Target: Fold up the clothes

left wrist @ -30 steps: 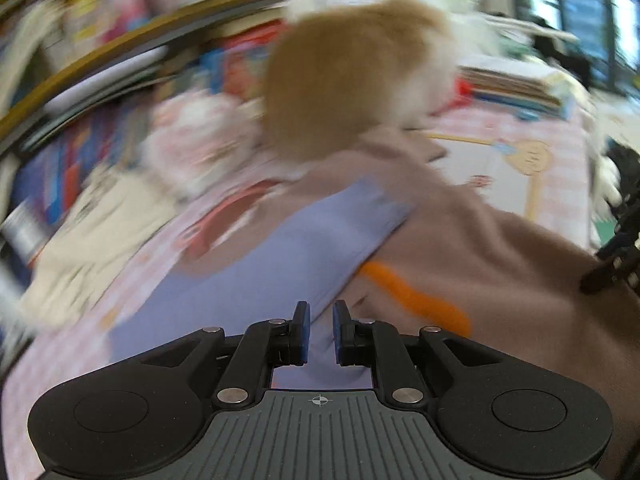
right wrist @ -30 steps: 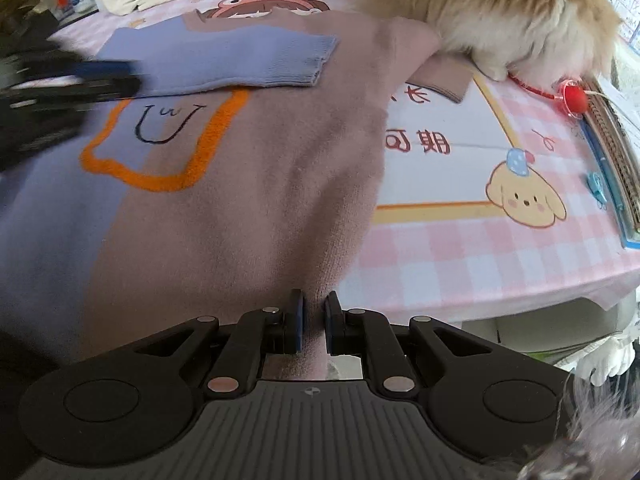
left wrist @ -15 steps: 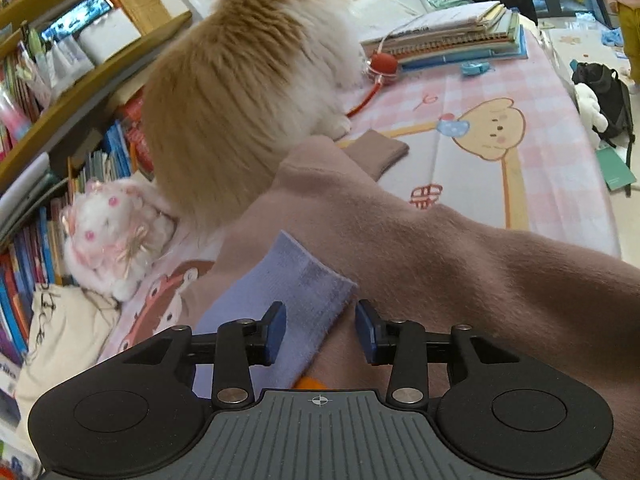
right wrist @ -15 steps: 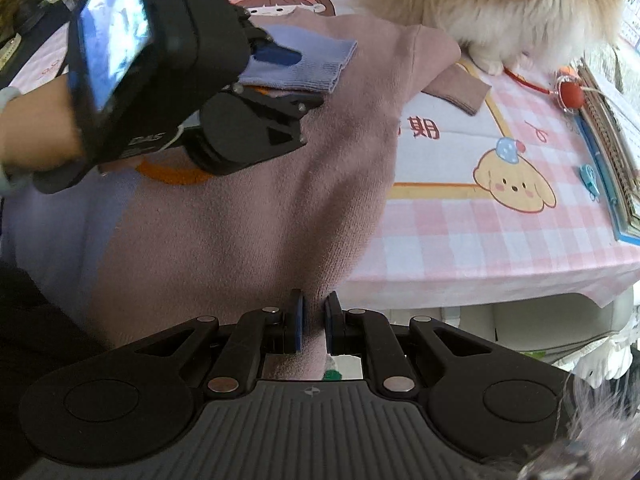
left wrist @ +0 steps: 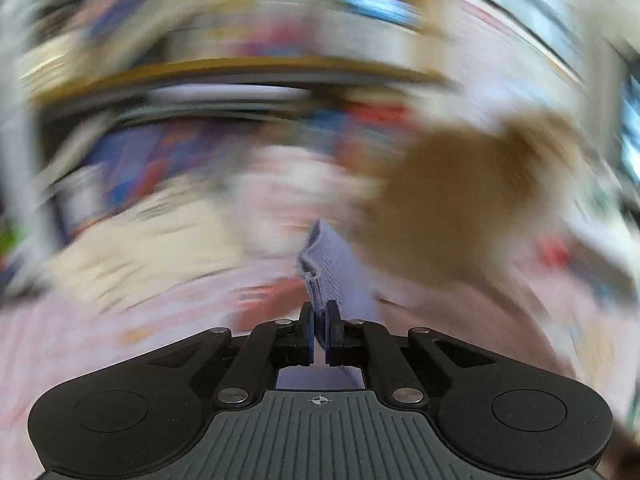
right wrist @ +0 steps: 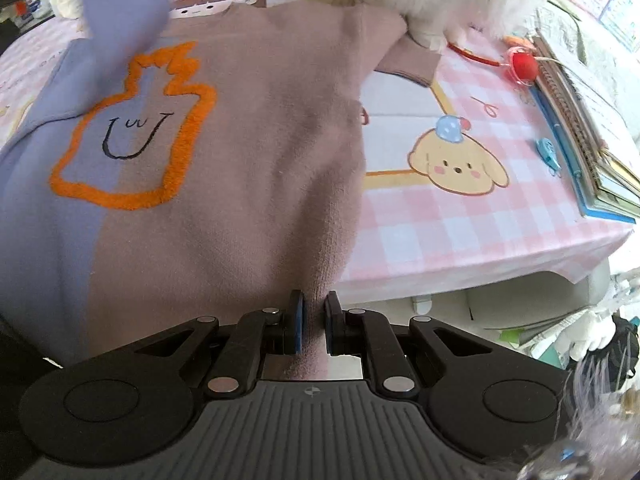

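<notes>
1. Between the left gripper's (left wrist: 319,330) nearly closed jaws, the lavender sleeve cuff (left wrist: 334,276) is pinched; its long axis runs straight away from the camera, ribbed end farthest. Everything behind is motion-blurred, with a tan furry animal (left wrist: 460,208) at right.
2. Across the pink checked tablecloth (right wrist: 460,232), the mauve and lavender sweater (right wrist: 248,152) lies flat, front up, collar end far, hem near. The right gripper (right wrist: 313,330), jaws narrow, clamps the hem's mauve edge. The lavender sleeve (right wrist: 120,12) is raised at upper left.
</notes>
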Demonstrator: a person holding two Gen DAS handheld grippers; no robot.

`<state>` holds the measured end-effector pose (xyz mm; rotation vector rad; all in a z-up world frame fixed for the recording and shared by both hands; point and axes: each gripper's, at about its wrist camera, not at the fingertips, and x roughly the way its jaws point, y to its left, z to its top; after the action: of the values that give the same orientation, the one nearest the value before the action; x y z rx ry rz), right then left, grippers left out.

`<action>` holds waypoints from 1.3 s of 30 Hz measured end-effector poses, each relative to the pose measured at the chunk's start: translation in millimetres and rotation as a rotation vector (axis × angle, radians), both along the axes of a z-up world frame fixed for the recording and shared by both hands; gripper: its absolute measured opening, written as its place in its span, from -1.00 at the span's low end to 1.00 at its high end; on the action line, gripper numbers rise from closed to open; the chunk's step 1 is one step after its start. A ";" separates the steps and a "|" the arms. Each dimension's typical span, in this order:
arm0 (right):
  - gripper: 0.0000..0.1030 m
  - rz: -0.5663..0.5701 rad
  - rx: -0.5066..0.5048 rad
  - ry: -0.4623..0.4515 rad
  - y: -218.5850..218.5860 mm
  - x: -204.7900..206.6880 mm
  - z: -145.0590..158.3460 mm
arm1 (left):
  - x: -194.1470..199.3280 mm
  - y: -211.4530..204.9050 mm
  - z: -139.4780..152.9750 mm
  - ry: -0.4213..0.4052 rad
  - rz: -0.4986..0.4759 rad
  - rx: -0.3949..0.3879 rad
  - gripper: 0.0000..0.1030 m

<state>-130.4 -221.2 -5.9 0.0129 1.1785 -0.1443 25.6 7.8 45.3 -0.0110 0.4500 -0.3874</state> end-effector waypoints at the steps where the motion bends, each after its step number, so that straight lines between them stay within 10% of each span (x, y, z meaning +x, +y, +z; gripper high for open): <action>1: -0.81 0.003 0.003 -0.001 1.1 -1.2 -1.1 | 1.2 29.9 2.8 0.010 0.077 -0.012 -0.91; 11: -0.80 0.046 0.027 -0.032 9.4 28.4 -6.8 | 30.6 204.9 16.3 0.017 0.539 0.094 -0.93; 25: -0.79 0.060 0.010 -0.209 62.7 98.8 -14.6 | 106.6 223.1 79.0 -0.117 0.533 0.005 -0.93; 30: -0.79 0.012 -0.005 -0.242 52.5 111.6 -15.0 | 113.2 232.5 72.9 -0.045 0.562 0.038 -0.91; 35: -0.77 0.021 0.043 -0.235 45.4 104.0 -11.3 | 103.0 238.7 47.8 0.085 0.666 0.220 -0.29; 39: -0.75 0.016 0.078 -0.237 44.7 99.4 -11.4 | 62.0 226.5 35.5 0.048 0.605 0.207 0.19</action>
<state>-31.0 -176.5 -17.3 0.0871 0.9469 -0.0795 87.6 234.3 80.8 0.0435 0.5084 0.2554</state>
